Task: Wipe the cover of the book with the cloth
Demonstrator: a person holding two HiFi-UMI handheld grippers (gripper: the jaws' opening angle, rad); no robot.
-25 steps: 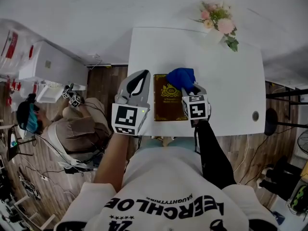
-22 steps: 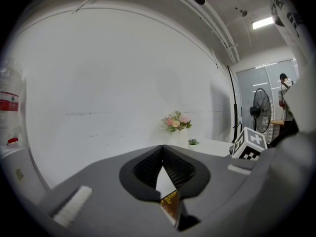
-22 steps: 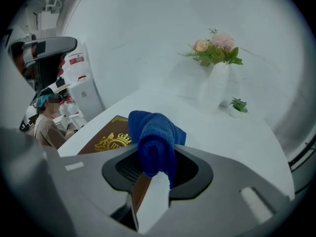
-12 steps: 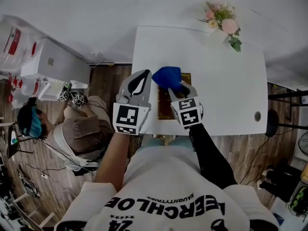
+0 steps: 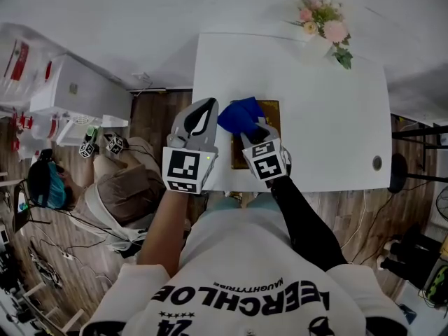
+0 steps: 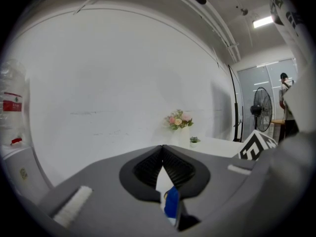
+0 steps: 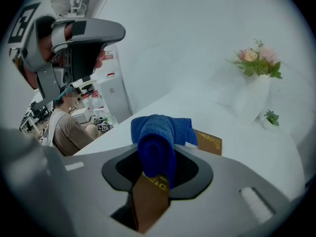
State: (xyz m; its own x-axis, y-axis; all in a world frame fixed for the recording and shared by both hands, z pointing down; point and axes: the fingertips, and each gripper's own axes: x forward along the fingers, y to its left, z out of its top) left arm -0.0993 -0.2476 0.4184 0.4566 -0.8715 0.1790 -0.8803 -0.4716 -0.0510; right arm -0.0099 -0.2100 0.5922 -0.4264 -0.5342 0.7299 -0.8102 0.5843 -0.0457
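Note:
A brown book [image 5: 270, 113] with gold print lies on the white table [image 5: 322, 96] near its front left part; in the right gripper view the book [image 7: 208, 141] shows under and beyond the jaws. My right gripper [image 5: 250, 128] is shut on a blue cloth [image 5: 239, 115], which bunches over the book's left side; the cloth [image 7: 157, 137] fills the jaws in the right gripper view. My left gripper [image 5: 201, 113] hovers just left of the book over the table's left edge, jaws shut with nothing held. A sliver of the cloth [image 6: 171, 204] shows below its tips.
A vase of pink flowers [image 5: 323, 25] stands at the table's far right corner. A small round object [image 5: 377, 163] sits by the right front edge. A seated person [image 5: 105, 187] and white appliances [image 5: 70, 89] are at the left, beyond the table. A fan [image 6: 260, 110] stands far off.
My right gripper has dragged the blue cloth leftward across the book, from its upper right part to its left edge. The left gripper has barely moved.

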